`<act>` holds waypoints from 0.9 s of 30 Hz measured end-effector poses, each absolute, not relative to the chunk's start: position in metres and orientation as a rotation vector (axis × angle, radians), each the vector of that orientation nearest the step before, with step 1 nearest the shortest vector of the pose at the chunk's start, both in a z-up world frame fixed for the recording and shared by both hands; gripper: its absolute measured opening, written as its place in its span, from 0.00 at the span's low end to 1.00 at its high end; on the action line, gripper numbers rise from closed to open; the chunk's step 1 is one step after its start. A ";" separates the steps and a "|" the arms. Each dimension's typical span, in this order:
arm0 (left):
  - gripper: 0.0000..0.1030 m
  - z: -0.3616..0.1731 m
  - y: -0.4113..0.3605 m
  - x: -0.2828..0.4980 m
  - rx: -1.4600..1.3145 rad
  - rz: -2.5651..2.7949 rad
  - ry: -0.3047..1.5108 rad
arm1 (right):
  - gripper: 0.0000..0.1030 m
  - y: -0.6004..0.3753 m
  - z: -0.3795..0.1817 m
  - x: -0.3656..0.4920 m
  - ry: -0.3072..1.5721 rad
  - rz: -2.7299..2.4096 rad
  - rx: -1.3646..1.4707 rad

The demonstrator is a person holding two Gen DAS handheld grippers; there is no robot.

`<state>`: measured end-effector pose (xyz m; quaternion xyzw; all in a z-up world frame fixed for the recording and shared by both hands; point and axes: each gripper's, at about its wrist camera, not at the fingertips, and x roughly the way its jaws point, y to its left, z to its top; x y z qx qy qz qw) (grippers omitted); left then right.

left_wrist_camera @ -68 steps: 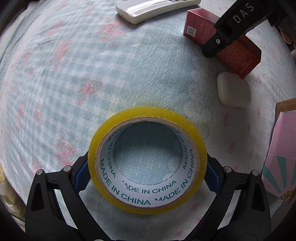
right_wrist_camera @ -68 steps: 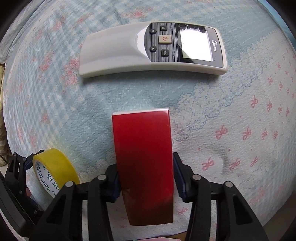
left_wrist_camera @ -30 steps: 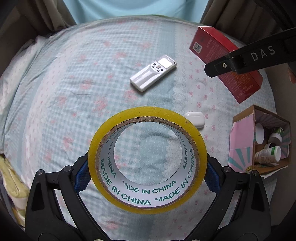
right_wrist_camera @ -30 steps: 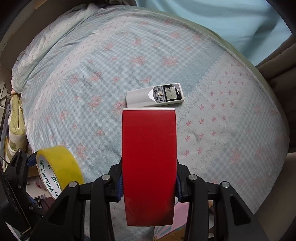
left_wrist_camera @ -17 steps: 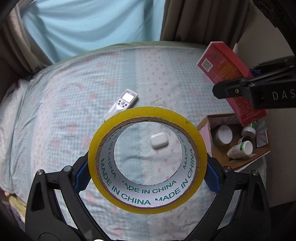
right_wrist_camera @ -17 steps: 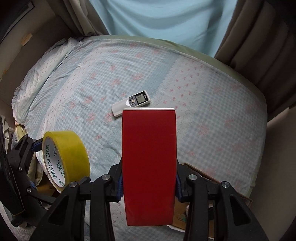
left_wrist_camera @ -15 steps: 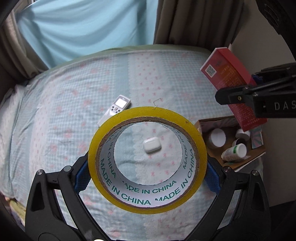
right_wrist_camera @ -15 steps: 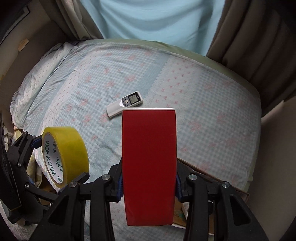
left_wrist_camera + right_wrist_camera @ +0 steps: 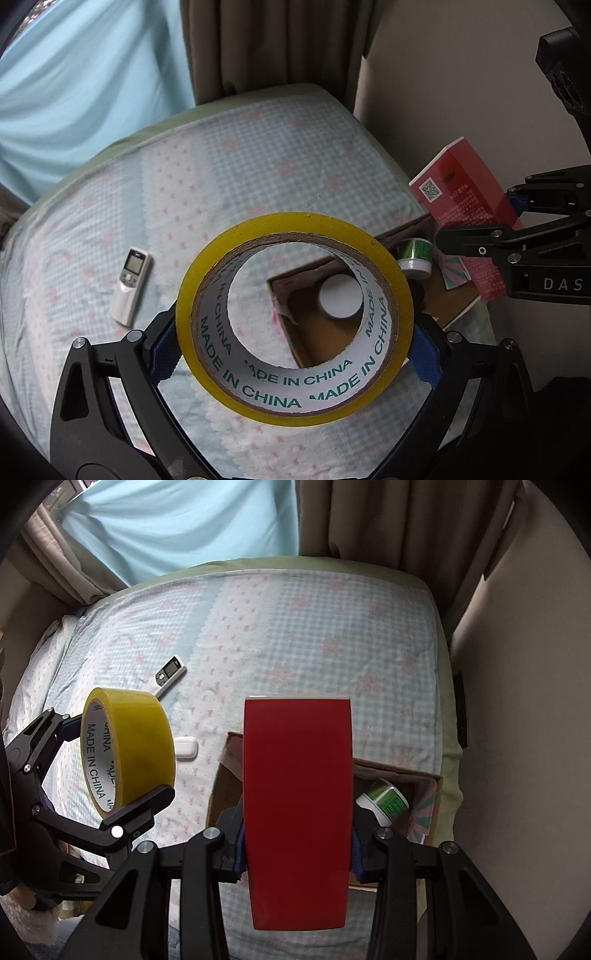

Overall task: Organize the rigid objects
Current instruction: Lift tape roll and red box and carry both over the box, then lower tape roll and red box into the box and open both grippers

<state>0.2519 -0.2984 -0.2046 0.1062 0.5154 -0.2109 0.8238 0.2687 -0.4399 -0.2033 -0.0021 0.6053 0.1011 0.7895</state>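
A bed (image 9: 295, 635) covered in a pale blue checked sheet with pink flowers fills both views, seen from high above. Curtains (image 9: 166, 524) hang behind it.

At the bed's near right corner sits an open cardboard box (image 9: 406, 771). Inside it are a green-labelled bottle (image 9: 386, 799) and a white round lid (image 9: 340, 299); the rest of its contents are hidden.

The right gripper (image 9: 297, 843) hangs above the box, its fingers pinching a tall red carton (image 9: 297, 808) by its two sides. The carton stands upright and hides much of the box opening from that camera.

The left gripper (image 9: 293, 350) is just left of the right one, also in the air. Its blue pads (image 9: 164, 350) squeeze a roll of yellow tape (image 9: 295, 410) by the outer rim, so the camera looks through the roll's core into the box.

On the sheet, well apart from the box, lies a white remote control (image 9: 131, 286). A small white earbud case (image 9: 185, 746) rests nearer the box's left side.

Risks, as I judge them: the two grippers are close and could knock together if both lower at once. The tall carton could catch the box wall or land on the bottle and tip. The round roll, released on edge, could roll off onto the bed.
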 end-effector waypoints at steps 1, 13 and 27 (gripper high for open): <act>0.94 -0.211 -0.306 0.253 0.237 -0.458 1.111 | 0.37 -0.446 -0.209 0.268 1.313 0.208 0.005; 0.94 -0.311 -0.352 0.258 0.481 -0.520 1.247 | 0.37 -0.499 -0.296 0.255 1.453 0.166 0.074; 0.95 -0.387 -0.375 0.237 0.761 -0.586 1.272 | 0.37 -0.496 -0.370 0.267 1.529 0.226 0.092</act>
